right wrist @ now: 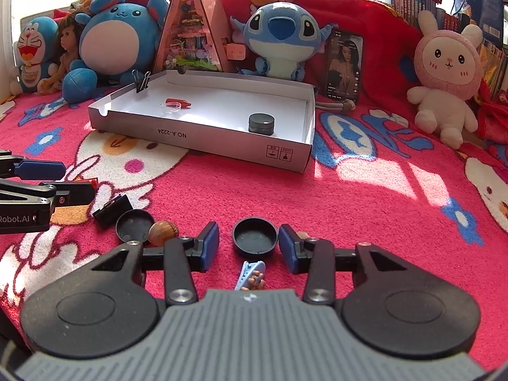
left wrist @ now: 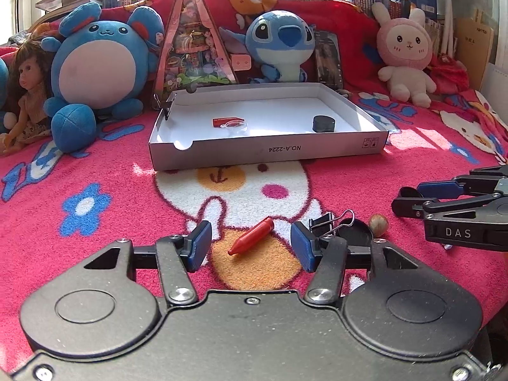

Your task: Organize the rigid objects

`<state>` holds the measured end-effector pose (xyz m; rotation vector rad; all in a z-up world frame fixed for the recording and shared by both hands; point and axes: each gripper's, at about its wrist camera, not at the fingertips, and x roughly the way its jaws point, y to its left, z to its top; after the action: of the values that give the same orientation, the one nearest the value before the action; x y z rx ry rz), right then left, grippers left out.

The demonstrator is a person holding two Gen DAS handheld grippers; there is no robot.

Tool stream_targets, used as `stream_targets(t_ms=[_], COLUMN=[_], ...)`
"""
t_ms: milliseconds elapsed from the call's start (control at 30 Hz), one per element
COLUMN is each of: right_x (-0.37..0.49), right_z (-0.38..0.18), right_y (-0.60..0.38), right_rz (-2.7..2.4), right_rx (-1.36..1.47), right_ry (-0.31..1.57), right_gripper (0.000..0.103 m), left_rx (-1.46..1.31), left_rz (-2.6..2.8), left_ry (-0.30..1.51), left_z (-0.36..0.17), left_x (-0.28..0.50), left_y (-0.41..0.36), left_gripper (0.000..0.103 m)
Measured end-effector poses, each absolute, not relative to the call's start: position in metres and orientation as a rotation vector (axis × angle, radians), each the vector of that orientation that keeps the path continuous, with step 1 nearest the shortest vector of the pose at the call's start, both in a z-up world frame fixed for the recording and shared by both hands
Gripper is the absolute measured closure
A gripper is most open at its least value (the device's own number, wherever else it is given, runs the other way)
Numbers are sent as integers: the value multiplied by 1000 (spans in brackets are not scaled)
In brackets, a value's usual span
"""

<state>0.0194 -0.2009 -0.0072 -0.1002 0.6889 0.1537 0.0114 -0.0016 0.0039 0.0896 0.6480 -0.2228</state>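
While both hand-held grippers hover low over the blanket point(left wrist: 95, 165), neither one grips anything. The left hand-held gripper point(left wrist: 250, 247) has its blue pads spread, and a red crayon point(left wrist: 252, 235) lies on the blanket between them, clear of both pads. The right hand-held gripper point(right wrist: 248, 247) is likewise spread; a black round lid point(right wrist: 255, 236) lies open side up between its pads, close to the right pad, and contact cannot be confirmed.

Loose items at the near edge of the blanket:
- A black binder clip point(left wrist: 330, 222), a second black lid point(left wrist: 354, 233) and a brown nut point(left wrist: 378, 223) lie close together between the two hand-held grippers.
- A small light-blue figure point(right wrist: 250, 274) lies just behind the black round lid, partly hidden by the gripper body.

A shallow white cardboard tray point(left wrist: 266, 150) rests on the blanket toward the far edge, in front of a row of plush toys. Contents of the tray:
- A second red crayon point(left wrist: 227, 121) near the left wall, touching a small clear plastic piece point(left wrist: 236, 127).
- A black round container point(left wrist: 324, 123) near the right front corner.
- A binder clip point(right wrist: 142, 81) clamped upright on the tray's left wall.
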Motion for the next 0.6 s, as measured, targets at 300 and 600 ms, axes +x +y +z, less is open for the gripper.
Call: stream_targets(t_ms=[300, 600], right_x=[21, 20], right_z=[-8, -8], right_y=[-204, -203], right_rz=[140, 141], right_rx=[-90, -92], right_ry=[694, 700], right_gripper=[44, 47], left_rx=[97, 97], left_rz=[-119, -132], left_ry=[675, 668], left_z=[-3, -3], left_x=[19, 23], left_y=[31, 25], left_gripper=[49, 49])
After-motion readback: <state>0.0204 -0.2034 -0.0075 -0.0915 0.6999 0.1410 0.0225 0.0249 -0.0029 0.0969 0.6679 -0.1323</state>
